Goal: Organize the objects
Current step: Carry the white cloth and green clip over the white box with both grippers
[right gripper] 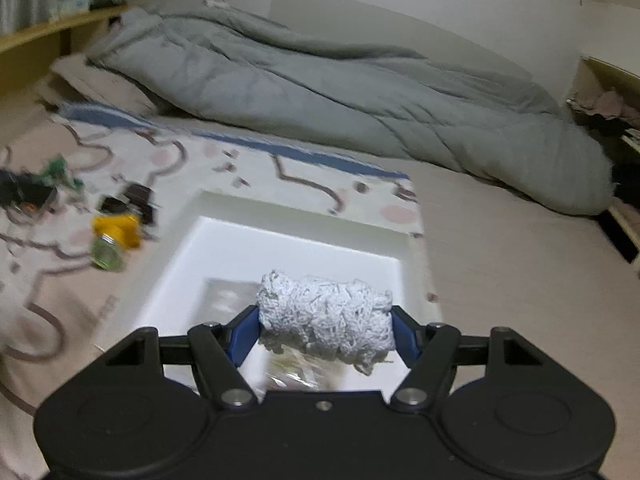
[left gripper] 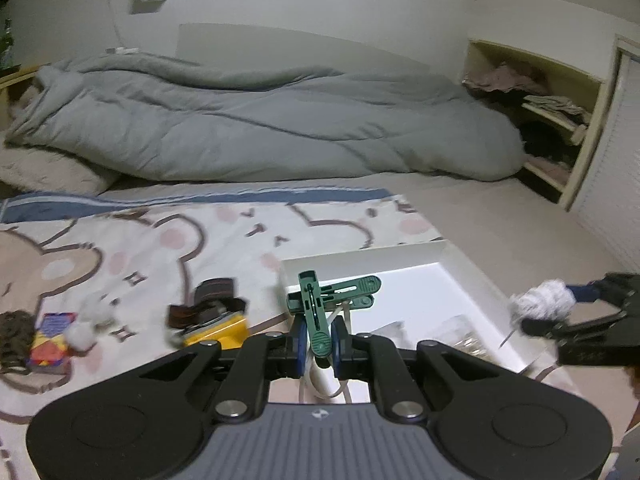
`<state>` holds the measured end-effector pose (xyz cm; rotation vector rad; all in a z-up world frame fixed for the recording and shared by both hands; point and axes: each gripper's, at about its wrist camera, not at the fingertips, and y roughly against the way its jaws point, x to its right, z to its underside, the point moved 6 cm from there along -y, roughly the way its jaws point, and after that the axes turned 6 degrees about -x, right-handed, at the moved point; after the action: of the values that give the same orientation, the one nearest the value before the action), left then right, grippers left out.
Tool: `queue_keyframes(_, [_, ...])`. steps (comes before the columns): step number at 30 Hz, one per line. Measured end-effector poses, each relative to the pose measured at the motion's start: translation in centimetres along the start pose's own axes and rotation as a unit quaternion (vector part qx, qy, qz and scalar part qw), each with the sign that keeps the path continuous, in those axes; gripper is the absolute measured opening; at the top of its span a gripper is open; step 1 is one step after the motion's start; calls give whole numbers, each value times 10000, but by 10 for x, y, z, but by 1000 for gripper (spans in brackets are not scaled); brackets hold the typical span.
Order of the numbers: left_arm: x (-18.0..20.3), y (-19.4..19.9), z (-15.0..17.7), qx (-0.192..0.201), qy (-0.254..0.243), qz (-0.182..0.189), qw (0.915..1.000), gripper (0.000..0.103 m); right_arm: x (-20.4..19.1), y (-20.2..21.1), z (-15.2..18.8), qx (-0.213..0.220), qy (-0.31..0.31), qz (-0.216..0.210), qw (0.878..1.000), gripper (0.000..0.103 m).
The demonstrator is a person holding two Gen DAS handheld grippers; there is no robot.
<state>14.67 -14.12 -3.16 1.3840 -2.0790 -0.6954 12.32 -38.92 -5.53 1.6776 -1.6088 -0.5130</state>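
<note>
Two green clothespins (left gripper: 320,312) clenched in left tongs (left gripper: 318,346) above white box (left gripper: 472,264) rim. White yarn bundle (right gripper: 326,322) grasped by right tongs (right gripper: 326,332) over box interior. Box rests on bear-print blanket (left gripper: 140,248) on bed.

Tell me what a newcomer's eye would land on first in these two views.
Most striking is the white shredded bundle, clamped crosswise in the right gripper over the white box. Next come the green clothespins pinched in the shut left gripper at the box's near corner. Behind, a rumpled grey duvet lies across the bed, with small clutter, a yellow piece among it, on the cartoon-print blanket to the left.
</note>
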Motion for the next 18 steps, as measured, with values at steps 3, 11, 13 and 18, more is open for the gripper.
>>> queue_keyframes(3, [16, -8, -3, 3, -26, 184, 9998, 13, 15, -13, 11, -179, 79, 146, 9997, 70])
queue_keyframes(11, [49, -34, -5, -84, -106, 583, 9982, 13, 37, -60, 42, -839, 641, 765, 9915, 70])
queue_keyframes(13, [55, -40, -6, -104, -149, 631, 9978, 13, 38, -69, 46, -977, 845, 851, 9880, 70])
queue_keyframes(18, [72, -60, -10, -149, -136, 891, 9958, 13, 33, -85, 47, -1185, 1127, 783, 9834, 70])
